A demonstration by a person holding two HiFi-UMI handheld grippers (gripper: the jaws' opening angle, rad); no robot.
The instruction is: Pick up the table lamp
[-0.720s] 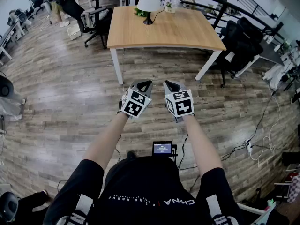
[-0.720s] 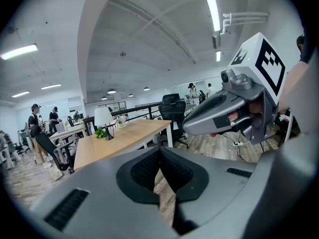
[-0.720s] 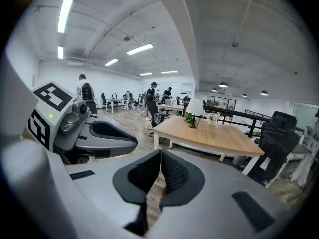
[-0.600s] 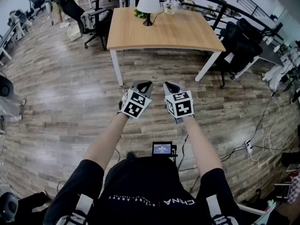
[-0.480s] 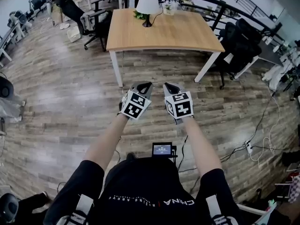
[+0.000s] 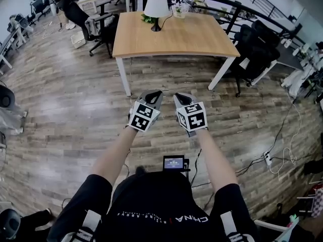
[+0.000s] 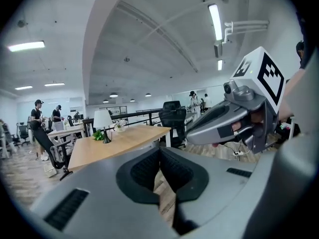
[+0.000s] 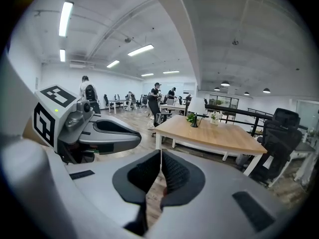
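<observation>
Now, the table lamp [image 6: 156,9]: it stands at the far side of the counter [image 6: 176,37], well away from me. It has a white shade on a thin dark stick.
Left tongs [image 6: 156,92]: pressed together with nothing in them, held out over the wood floor [image 6: 70,95].
Right tongs [image 6: 179,96]: pressed together too and empty, just beside the left ones.
Beside the lamp: a small green plant [image 6: 147,18] sits right by its foot, and a little pot of flowers [image 6: 180,8] is near.
Trouble, shut tongs: if I forget to spread them, I think they will poke the lamp and push it over, not grab it.
Trouble, the shade: it looks wide and soft. A pinch there could squash it or let the lamp swing and drop, so the stick seems safer.
Trouble, the cord [image 6: 168,15]: a dark cord runs off from the lamp. If I lift too far, it may tug the lamp back.
Trouble, the neighbours: a wide reach could knock the plant or the flower pot.
Trouble, the walk: I must go round the counter, and black chairs [image 6: 255,47] stand close to it.
Changed since a moment ago: very little. Both tongs sit a bit lower in the head view and a bit closer together. The lamp has slid a little left. The tongs were shut then and are shut now.
</observation>
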